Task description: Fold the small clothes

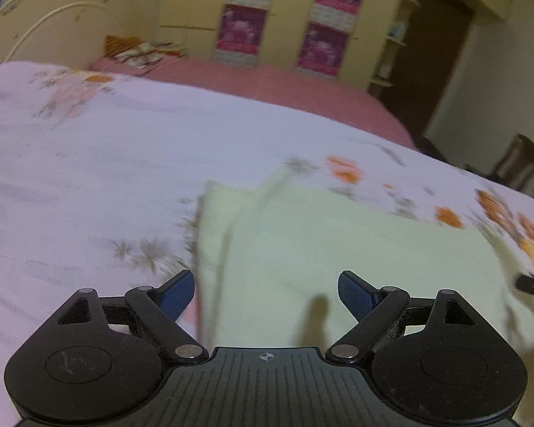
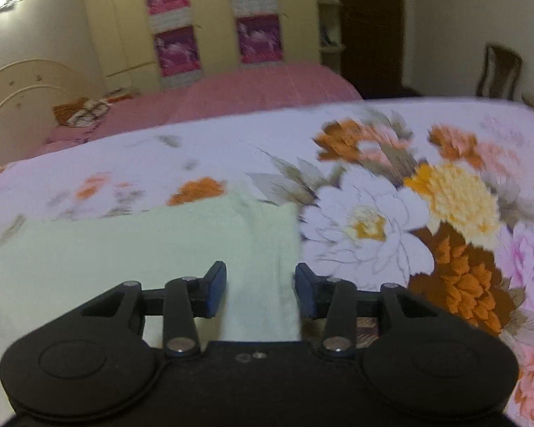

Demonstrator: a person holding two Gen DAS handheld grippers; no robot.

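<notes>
A pale green folded garment (image 1: pixel 338 249) lies flat on the floral bedsheet (image 1: pixel 89 160). My left gripper (image 1: pixel 267 293) hovers over the garment's left part, open wide, with nothing pressed between its blue pads (image 1: pixel 356 295). In the right wrist view the same garment (image 2: pixel 142 249) fills the lower left. My right gripper (image 2: pixel 261 290) stands open over the garment's right edge, and the cloth lies loose below the gap between its pads (image 2: pixel 217 290). A black part at the right border (image 1: pixel 532 286) looks like the other gripper.
The floral sheet (image 2: pixel 373 213) spreads around the garment, with big printed flowers on the right. Behind is a pink bedspread (image 2: pixel 267 85), a cream headboard (image 1: pixel 53 28) and a wardrobe with posters (image 1: pixel 245 10). A wooden chair (image 2: pixel 498 71) stands past the bed's far right.
</notes>
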